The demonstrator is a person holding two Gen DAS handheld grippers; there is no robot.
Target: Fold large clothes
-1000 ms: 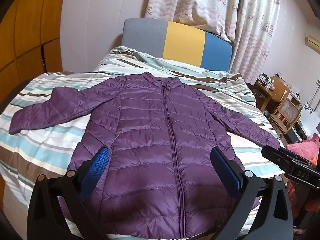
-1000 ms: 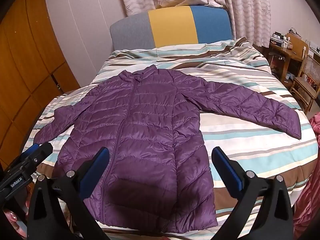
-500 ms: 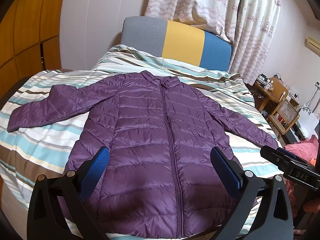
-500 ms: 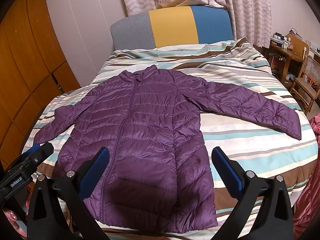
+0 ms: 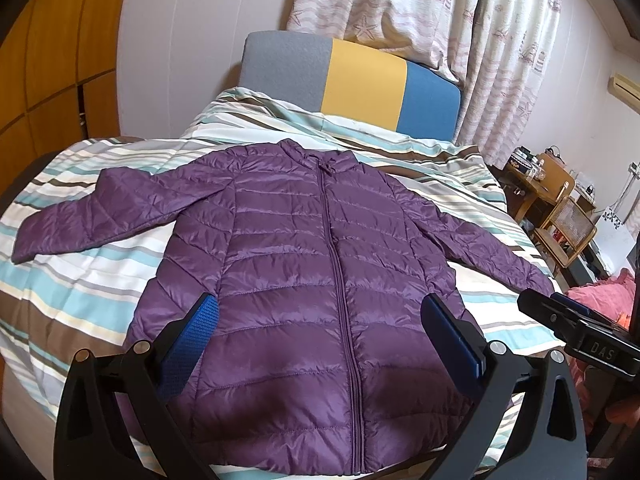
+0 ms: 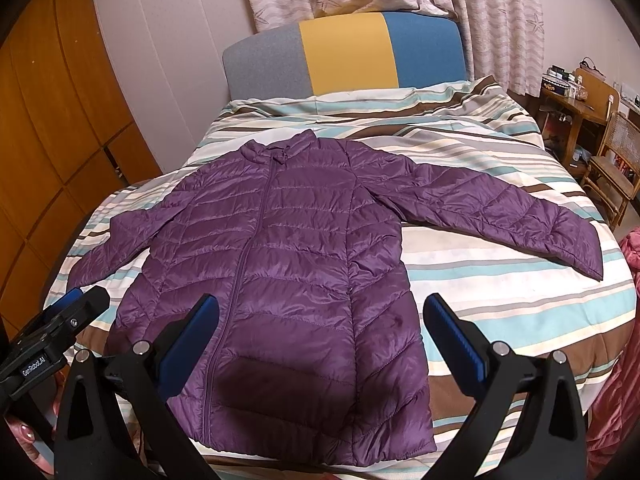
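A purple quilted puffer jacket (image 5: pixel 320 264) lies flat and zipped on the striped bed, collar towards the headboard, both sleeves spread out; it also shows in the right wrist view (image 6: pixel 280 280). My left gripper (image 5: pixel 320 320) is open and empty, held above the jacket's lower half. My right gripper (image 6: pixel 320 320) is open and empty, above the jacket's lower right side. The right gripper shows at the right edge of the left wrist view (image 5: pixel 576 332). The left gripper shows at the lower left of the right wrist view (image 6: pixel 60 328).
The bed (image 6: pixel 500 280) has a striped cover and a grey, yellow and blue headboard (image 6: pixel 348 52). Wooden wardrobe doors (image 6: pixel 48 140) stand on the left. A wooden desk and chair (image 6: pixel 600 128) stand on the right, with pink fabric (image 5: pixel 600 296) beside the bed.
The left wrist view has shifted slightly left and forward, so the jacket sits a little further right in it. The right gripper has barely moved. Both stay open.
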